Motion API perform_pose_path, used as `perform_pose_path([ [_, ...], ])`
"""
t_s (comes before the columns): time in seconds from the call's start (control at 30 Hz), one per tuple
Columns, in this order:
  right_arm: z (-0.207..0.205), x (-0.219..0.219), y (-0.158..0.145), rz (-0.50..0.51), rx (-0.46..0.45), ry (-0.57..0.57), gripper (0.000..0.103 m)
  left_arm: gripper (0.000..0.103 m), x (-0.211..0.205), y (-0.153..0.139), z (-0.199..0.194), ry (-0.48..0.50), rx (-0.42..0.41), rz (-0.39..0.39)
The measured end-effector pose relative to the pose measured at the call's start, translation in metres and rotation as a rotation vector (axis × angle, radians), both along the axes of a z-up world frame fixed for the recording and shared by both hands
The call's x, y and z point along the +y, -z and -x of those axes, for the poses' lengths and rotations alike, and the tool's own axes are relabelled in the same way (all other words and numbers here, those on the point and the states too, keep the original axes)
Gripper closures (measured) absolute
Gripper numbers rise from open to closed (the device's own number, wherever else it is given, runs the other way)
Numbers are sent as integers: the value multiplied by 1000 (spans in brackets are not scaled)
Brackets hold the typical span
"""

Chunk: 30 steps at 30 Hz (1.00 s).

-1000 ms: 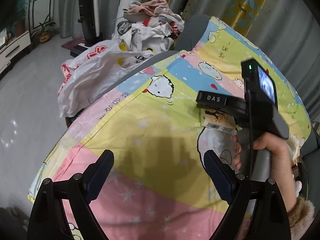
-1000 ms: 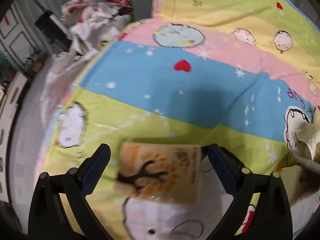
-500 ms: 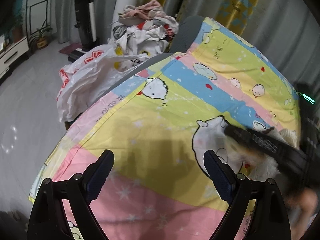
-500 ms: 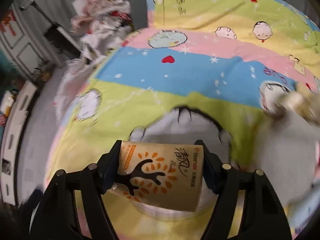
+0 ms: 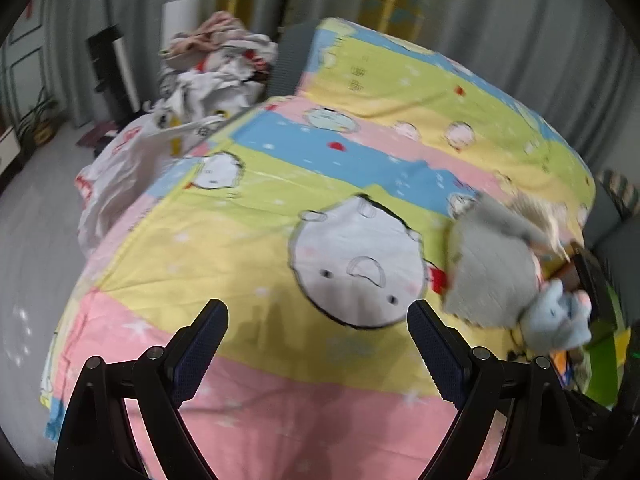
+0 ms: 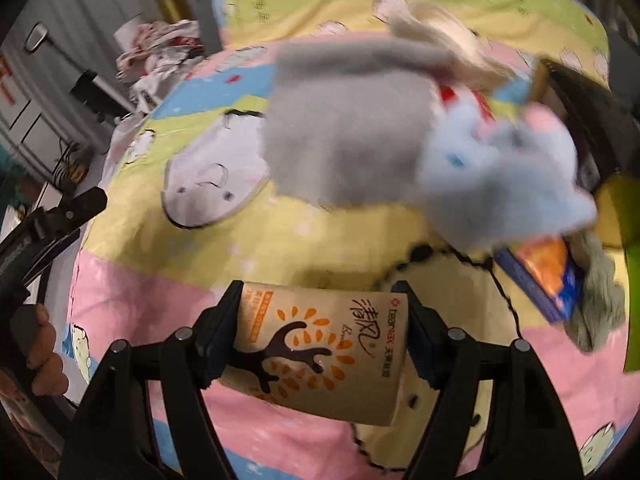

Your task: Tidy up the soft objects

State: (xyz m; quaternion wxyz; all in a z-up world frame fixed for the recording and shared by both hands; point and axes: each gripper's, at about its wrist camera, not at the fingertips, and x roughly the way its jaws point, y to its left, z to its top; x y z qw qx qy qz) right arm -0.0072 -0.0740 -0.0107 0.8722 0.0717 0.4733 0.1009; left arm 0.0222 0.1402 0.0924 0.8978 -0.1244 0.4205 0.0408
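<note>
My right gripper (image 6: 322,322) is shut on a tan tissue pack (image 6: 320,350) with an orange tree print, held above the cartoon bedsheet (image 6: 168,280). Beyond it lie a grey plush (image 6: 344,132) and a pale blue plush toy (image 6: 504,176). In the left wrist view my left gripper (image 5: 318,334) is open and empty over the sheet (image 5: 240,240); the grey plush (image 5: 492,272) and blue plush (image 5: 556,324) lie to its right.
A heap of clothes (image 5: 216,68) and a white plastic bag (image 5: 120,160) sit past the bed's far left corner. A blue and orange packet (image 6: 548,276) lies by the blue plush. A dark box (image 6: 580,96) is at the right. Grey floor is left.
My right gripper closed on the tissue pack, lifted it and carried it back towards the plush toys. My left gripper swung right, so the plush toys came into its view.
</note>
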Motion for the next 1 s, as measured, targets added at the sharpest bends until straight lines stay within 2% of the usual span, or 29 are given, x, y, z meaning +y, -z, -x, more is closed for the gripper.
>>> perform_pose_path([
  [0.1, 4, -11, 2, -15, 20, -10, 22, 11, -17, 0, 1, 80, 10, 38],
  [0.17, 10, -18, -2, -58, 0, -20, 12, 11, -23, 1, 3, 115, 14, 85],
  [0.27, 15, -35, -12, -114, -40, 8, 12, 11, -35, 4, 5, 154, 43, 131],
  [0.33, 17, -46, -15, -148, -58, 31, 13, 13, -50, 10, 6, 222, 69, 136],
  [0.4, 16, -54, -13, -206, -45, 52, 23, 24, -67, 17, 7, 298, 98, 133],
  [0.43, 15, -57, -10, -233, -29, 54, 35, 29, -75, 20, 7, 330, 117, 146],
  [0.47, 13, -58, -7, -263, -9, 50, 41, 30, -81, 24, 6, 363, 137, 166],
  [0.57, 5, -59, 3, -324, 46, 52, 46, 36, -99, 36, 4, 432, 192, 230],
  [0.6, 4, -58, 7, -331, 60, 55, 46, 41, -104, 40, 4, 447, 207, 242],
  [0.7, 0, -54, 17, -340, 105, 53, 51, 46, -117, 51, 2, 480, 239, 251],
  [0.73, -1, -52, 20, -342, 113, 58, 54, 54, -119, 54, 1, 487, 250, 258],
  [0.77, -2, -51, 22, -344, 120, 59, 55, 56, -122, 57, 0, 499, 261, 280],
  [0.83, -2, -51, 24, -343, 122, 64, 58, 57, -125, 57, 2, 500, 250, 286],
  [0.93, 1, -56, 17, -349, 108, 66, 63, 57, -133, 45, 9, 511, 189, 242],
  [1.0, 7, -63, 4, -337, 67, 75, 63, 57, -138, 31, 14, 522, 121, 249],
])
